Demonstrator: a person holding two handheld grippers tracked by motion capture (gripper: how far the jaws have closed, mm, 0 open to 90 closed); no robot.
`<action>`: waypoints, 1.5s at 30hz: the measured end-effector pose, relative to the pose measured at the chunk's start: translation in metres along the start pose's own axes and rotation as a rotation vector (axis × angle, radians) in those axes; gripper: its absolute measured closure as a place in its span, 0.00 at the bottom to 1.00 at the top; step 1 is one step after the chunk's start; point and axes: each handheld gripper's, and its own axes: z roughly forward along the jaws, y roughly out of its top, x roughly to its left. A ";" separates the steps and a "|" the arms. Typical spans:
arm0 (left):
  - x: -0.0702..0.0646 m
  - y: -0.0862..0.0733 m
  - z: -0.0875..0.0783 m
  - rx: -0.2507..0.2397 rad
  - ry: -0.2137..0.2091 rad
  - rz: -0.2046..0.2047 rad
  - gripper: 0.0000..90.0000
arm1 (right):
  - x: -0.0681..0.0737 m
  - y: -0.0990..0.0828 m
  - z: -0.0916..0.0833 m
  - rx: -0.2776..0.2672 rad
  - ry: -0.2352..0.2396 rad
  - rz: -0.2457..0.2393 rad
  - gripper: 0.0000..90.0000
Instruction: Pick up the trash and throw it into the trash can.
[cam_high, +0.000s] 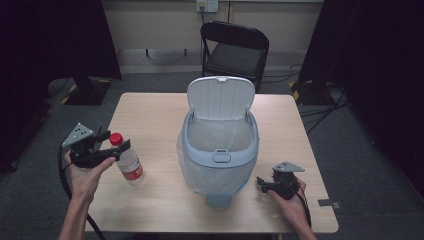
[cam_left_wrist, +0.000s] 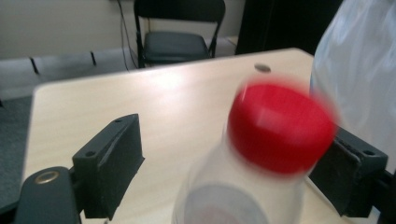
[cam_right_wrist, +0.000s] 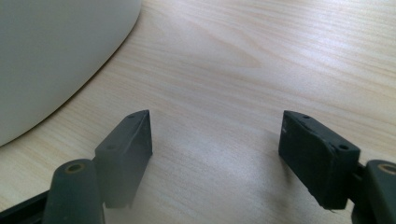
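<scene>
High view: the left tongs (cam_high: 112, 146) sit at the neck of a plastic bottle (cam_high: 127, 160) that lies tilted on the surface (cam_high: 155, 107). Left gripper view: the red cap (cam_left_wrist: 280, 128) lies between spread jaws, near the right one, a clear gap at the left, so the bottle is not yet gripped. Beyond it stands the bin (cam_high: 220, 150), lid raised, bag fitted. The right tongs (cam_high: 267, 184) rest released and empty beside the bin. Gripping, lifting and dropping in appear to remain.
</scene>
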 end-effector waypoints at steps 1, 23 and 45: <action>0.000 -0.006 0.002 0.014 -0.004 0.009 0.17 | 0.000 0.000 0.000 0.000 0.000 0.000 0.28; 0.001 -0.078 0.033 0.168 0.045 0.029 0.22 | 0.000 0.000 0.000 -0.003 -0.001 -0.003 0.28; -0.017 -0.066 0.032 0.079 -0.046 -0.021 0.31 | 0.000 0.001 0.001 0.004 0.013 -0.011 0.23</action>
